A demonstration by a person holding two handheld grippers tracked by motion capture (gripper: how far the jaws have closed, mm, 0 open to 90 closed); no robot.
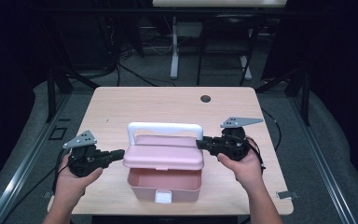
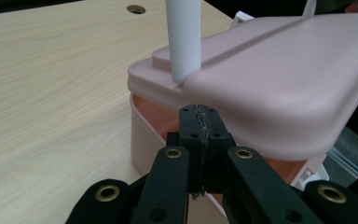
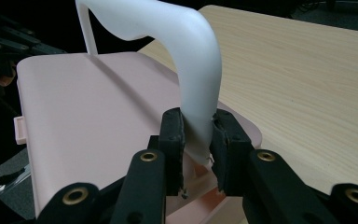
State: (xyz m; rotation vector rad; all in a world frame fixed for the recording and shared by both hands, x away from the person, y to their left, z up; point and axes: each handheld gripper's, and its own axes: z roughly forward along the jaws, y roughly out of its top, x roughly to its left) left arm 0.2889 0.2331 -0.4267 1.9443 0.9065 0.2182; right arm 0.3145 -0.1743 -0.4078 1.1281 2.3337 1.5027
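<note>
Opening the pink lunch box (image 1: pixel 164 173)

Right gripper (image 3: pixel 196 135) clamps the white handle (image 3: pixel 193 65); left gripper (image 2: pixel 199 122), jaws together, props the lid (image 2: pixel 279 79). Raise evenly.

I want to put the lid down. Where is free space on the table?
Free: the far strip of the table between the white handle and the round hole. Crowded: both ends of the pink box, where the grippers stand.

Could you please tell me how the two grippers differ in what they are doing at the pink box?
The right gripper is clamped on the white handle, while the left gripper has its jaws pressed together under the lid edge, gripping nothing visible. The right sits higher, the left lower. Both meet the box from opposite ends.
</note>
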